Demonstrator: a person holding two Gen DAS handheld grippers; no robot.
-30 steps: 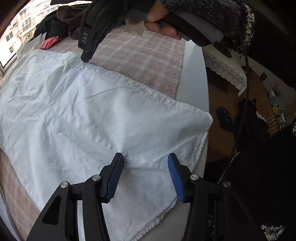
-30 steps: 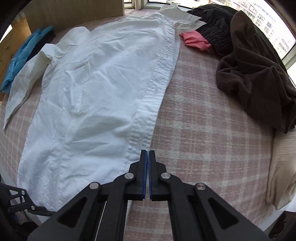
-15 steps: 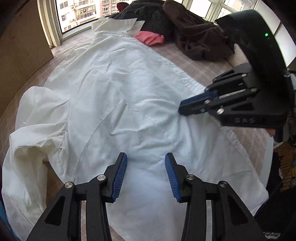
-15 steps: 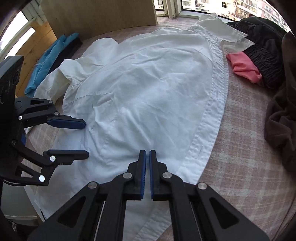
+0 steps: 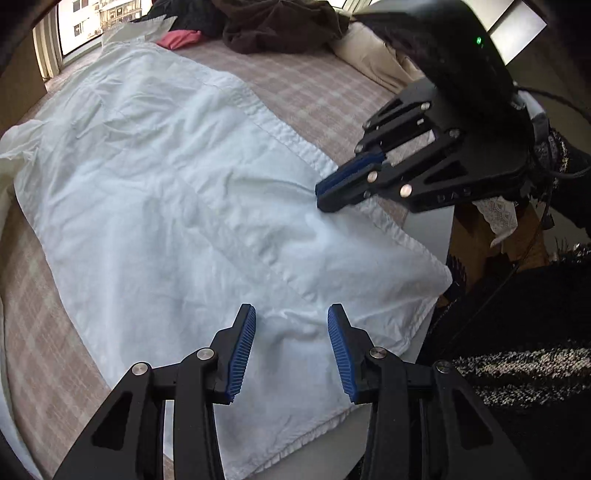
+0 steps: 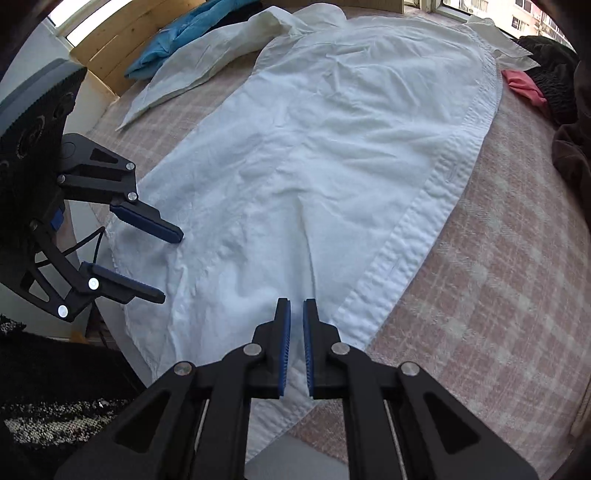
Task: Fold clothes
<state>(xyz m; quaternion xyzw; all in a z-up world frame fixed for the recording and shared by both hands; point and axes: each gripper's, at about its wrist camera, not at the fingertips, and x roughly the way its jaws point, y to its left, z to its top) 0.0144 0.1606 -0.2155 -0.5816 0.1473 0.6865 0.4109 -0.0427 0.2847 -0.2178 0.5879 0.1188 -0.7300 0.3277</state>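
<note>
**Hovering over the shirt hem**

Lying flat on a pink plaid cloth (image 6: pixel 498 258), the white shirt (image 6: pixel 332 155) stretches from its hem at the near edge of the table (image 5: pixel 432 236) to its collar by the window. One sleeve (image 6: pixel 207 62) trails off to the left, towards a blue garment (image 6: pixel 184 33) on a wooden ledge. Beyond the collar sit a pink item (image 6: pixel 524 85), a black garment (image 6: pixel 554 77) and a brown one (image 5: pixel 280 26).

The left gripper (image 5: pixel 291 347) hangs over the hem with its jaws wide apart and nothing between them; a raised wrinkle of fabric lies below the gap. The right gripper (image 6: pixel 296 343) is above the lower shirt, near the button placket (image 6: pixel 436 199), its blue pads almost together with only a thin slit between them and no cloth caught there. In the left view its tips look to be at or just above the fabric; I cannot tell if they touch.
</note>
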